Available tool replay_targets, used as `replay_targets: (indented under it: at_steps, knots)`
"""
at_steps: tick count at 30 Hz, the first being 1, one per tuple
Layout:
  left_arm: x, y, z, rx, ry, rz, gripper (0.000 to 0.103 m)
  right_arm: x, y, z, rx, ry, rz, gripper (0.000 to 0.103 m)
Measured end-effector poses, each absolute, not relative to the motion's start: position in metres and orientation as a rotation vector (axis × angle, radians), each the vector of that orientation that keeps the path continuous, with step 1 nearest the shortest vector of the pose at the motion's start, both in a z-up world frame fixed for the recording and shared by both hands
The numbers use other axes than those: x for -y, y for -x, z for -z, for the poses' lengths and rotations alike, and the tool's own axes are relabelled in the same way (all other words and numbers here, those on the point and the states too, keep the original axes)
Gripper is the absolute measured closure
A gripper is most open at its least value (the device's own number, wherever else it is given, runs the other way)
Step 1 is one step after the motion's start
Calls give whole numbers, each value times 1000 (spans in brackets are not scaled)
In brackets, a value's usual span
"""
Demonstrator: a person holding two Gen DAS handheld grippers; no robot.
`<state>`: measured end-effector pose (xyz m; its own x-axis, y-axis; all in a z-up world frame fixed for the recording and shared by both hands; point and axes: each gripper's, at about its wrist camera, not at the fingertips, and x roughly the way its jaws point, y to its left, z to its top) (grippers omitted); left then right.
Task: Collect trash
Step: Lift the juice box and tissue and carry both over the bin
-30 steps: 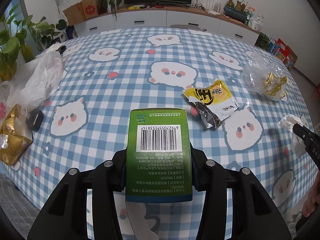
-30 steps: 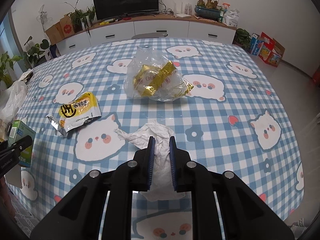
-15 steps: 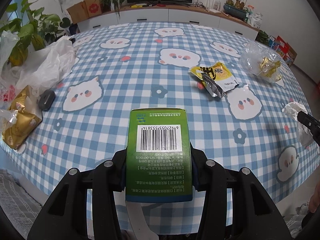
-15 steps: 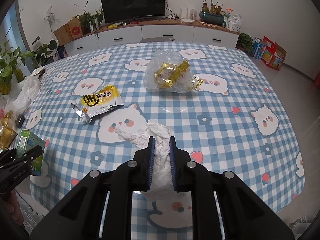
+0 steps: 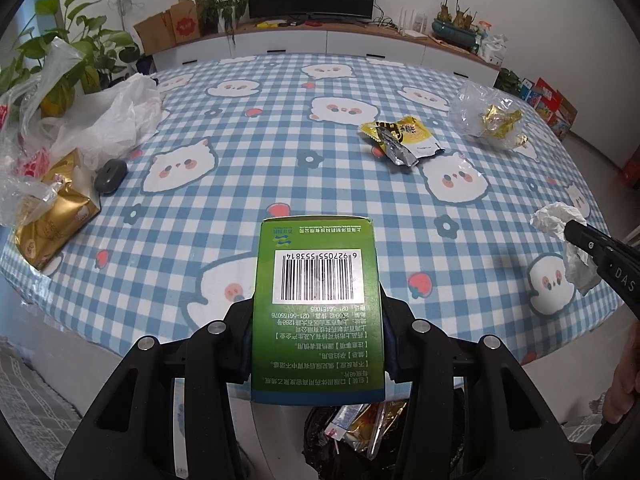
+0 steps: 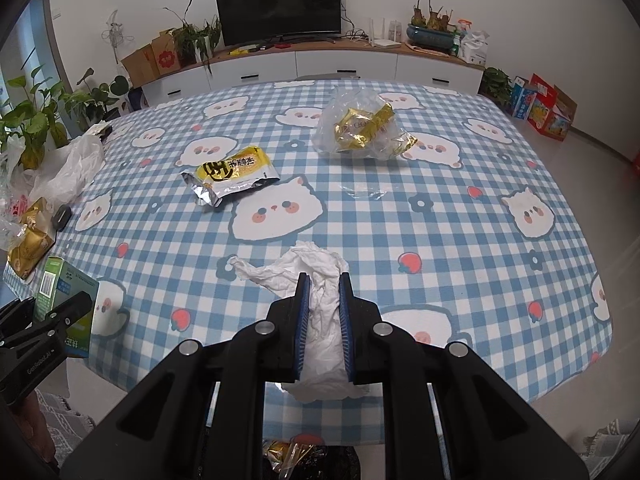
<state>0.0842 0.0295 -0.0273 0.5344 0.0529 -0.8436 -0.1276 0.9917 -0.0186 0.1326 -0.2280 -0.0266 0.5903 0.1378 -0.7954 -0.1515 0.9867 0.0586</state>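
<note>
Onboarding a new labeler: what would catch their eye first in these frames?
The green barcoded box clamped in the left gripper fills the foreground of the left wrist view. The right gripper pinches a crumpled white tissue at the near edge of the cat-print checkered tablecloth. Mid-table lie a yellow snack packet and a clear bag of gold wrappers.

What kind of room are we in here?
Most likely a home living-dining room: a flat black TV on a long white cabinet with a wooden top, leafy potted plants, and a table under a blue checked cat-print cloth.
</note>
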Motion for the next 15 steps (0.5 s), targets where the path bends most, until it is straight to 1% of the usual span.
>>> replay_targets:
  at_steps: [6, 15]
  knots:
    - [-28, -56, 29, -1007, 94, -100, 58, 222, -109, 20, -914, 27, -182, 90]
    - [-25, -9, 8, -965, 107, -89, 58, 214, -67, 10, -904, 26, -213, 90]
